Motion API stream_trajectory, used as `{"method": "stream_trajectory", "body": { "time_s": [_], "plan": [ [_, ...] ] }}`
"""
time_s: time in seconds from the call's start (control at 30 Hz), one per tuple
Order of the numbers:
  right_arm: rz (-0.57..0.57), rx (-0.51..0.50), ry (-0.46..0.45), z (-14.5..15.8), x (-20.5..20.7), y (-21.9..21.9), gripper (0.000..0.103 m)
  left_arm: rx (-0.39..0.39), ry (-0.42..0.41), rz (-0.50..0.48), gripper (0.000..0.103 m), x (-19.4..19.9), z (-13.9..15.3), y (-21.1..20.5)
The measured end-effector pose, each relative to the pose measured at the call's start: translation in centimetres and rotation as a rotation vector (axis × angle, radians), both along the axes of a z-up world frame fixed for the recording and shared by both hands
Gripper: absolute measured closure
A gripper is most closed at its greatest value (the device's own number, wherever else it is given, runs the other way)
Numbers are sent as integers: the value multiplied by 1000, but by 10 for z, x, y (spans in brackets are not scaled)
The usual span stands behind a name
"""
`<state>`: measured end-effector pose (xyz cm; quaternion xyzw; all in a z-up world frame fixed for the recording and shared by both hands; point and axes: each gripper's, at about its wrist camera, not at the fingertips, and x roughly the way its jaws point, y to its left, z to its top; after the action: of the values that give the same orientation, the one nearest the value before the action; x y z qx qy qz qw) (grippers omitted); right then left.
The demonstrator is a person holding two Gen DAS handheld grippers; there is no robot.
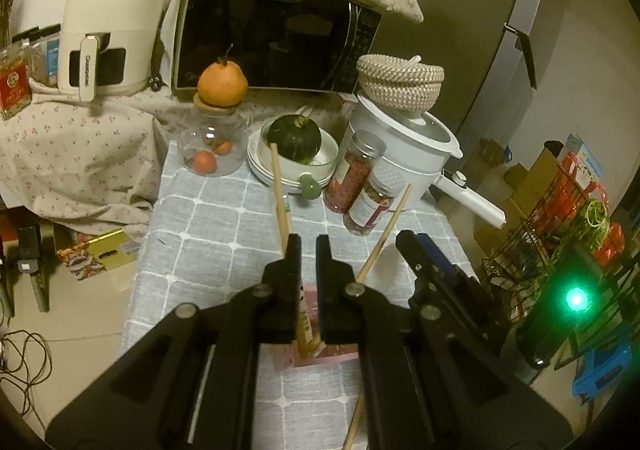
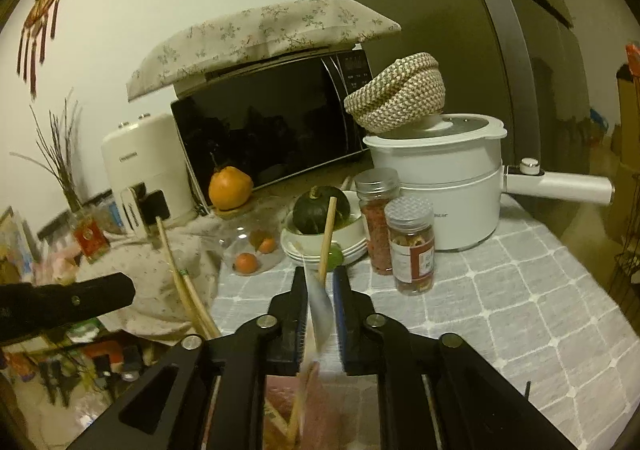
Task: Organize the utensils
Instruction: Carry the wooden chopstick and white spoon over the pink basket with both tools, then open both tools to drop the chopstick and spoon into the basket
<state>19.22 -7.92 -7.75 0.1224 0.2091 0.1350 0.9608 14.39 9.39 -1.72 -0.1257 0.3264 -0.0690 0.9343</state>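
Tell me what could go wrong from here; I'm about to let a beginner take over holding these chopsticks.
1. The left gripper pinches its chopsticks near their lower end, so the long free ends may swing into the bowl with the squash.
2. The right gripper holds one chopstick together with a thin wrapper; it could slip out.
3. Two spice jars stand close ahead on the table; a sweep might topple them.

Left gripper (image 1: 308,250) jaws nearly closed on 1 chopstick (image 1: 280,189) above checked tablecloth (image 1: 208,217). Right gripper (image 1: 416,246) beside it, 2nd chopstick (image 1: 386,230) leaning there.
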Motion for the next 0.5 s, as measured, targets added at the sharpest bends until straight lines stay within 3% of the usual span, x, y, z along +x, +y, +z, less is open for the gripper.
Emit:
{"method": "stream_trajectory", "body": {
  "time_s": [0.17,0.27,0.3,0.33,0.47,0.5],
  "plan": [
    [32,8,-21,17,-10,-5,77,-2,-6,3,97,-9,6,0],
    [38,12,-45,33,-22,-16,65,-18,5,9,93,-14,7,2],
    [38,15,-50,37,-25,-21,59,-18,11,7,87,-14,8,2],
    [36,19,-55,42,-29,-27,59,-13,17,6,80,-15,7,2],
    [15,-20,-46,53,-41,-51,58,21,42,-9,71,-21,5,-4],
    [11,-36,-39,55,-44,-57,55,27,49,-10,64,-22,4,-6]
  ]
}}
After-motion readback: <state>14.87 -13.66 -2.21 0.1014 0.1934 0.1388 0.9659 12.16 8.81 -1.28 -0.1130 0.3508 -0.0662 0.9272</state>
